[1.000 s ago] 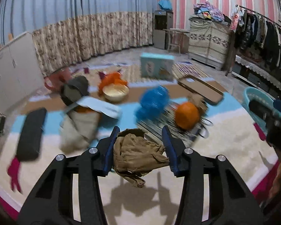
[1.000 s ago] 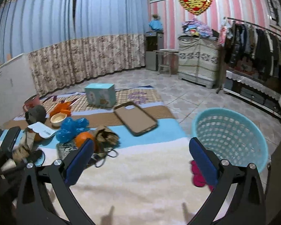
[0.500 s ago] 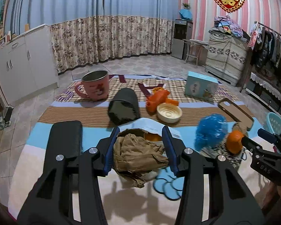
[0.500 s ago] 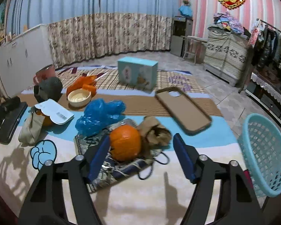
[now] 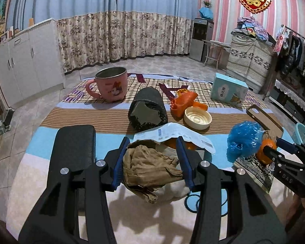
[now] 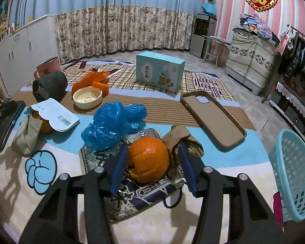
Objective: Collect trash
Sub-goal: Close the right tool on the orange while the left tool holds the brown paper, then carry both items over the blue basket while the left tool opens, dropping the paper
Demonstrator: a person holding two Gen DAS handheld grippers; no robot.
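Observation:
My left gripper (image 5: pixel 151 160) is shut on a crumpled brown paper bag (image 5: pixel 148 166) and holds it above the rug. My right gripper (image 6: pixel 151 166) is open, its fingers on either side of an orange peel ball (image 6: pixel 148 158) that lies on a patterned cloth pouch (image 6: pixel 132 185); I cannot tell if the pads touch it. A crumpled blue plastic bag (image 6: pixel 111 125) lies just behind the peel, and a brown paper scrap (image 6: pixel 181 140) to its right. The turquoise trash basket (image 6: pixel 294 174) stands at the right edge.
On the rug are a brown phone case (image 6: pixel 213 116), a blue box (image 6: pixel 159 71), a cream lid (image 6: pixel 87 97), orange scraps (image 6: pixel 91 81), a dark cylinder (image 5: pixel 147 109), a pink mug (image 5: pixel 111 84), a white label card (image 6: pixel 55 114) and a black flat case (image 5: pixel 73 148).
The left gripper swung left with the paper bag still in it. The right gripper swung left from the basket and came down around the orange peel.

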